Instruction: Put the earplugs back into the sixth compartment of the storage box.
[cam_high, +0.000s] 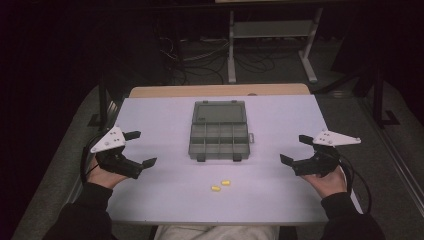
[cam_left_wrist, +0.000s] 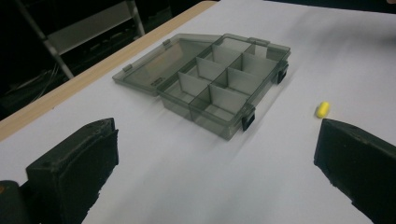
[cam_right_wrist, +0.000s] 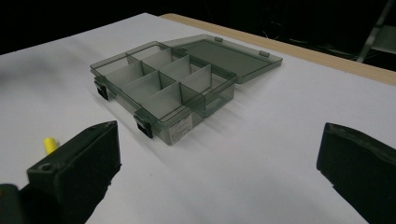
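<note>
— Look of the box (cam_high: 219, 131) between the two sets of jaws?
— Smoky grey, see-through plastic, lid thrown flat open on the far side, black latches along the near wall. Split by thin walls into small compartments, all seemingly bare, though hard to swear to in this dim light.
— And the yellow bits?
— Two small yellow pieces (cam_high: 220, 185), rounded like capsules, lying loose on the table (cam_high: 160, 107), nearer than the box, roughly midway between the left gripper (cam_high: 140, 148) and the right gripper (cam_high: 295, 148). One just beyond the right-hand jaw in the left gripper view (cam_left_wrist: 322, 109).
— Jaws?
— Spread wide on both, pinching nothing, well apart from box and pieces.
— Surface, room?
— Pale lilac-white top, wooden strip at the far edge; beyond, dark floor, tangled cables (cam_high: 200, 60), a white metal stand (cam_high: 270, 30).
</note>
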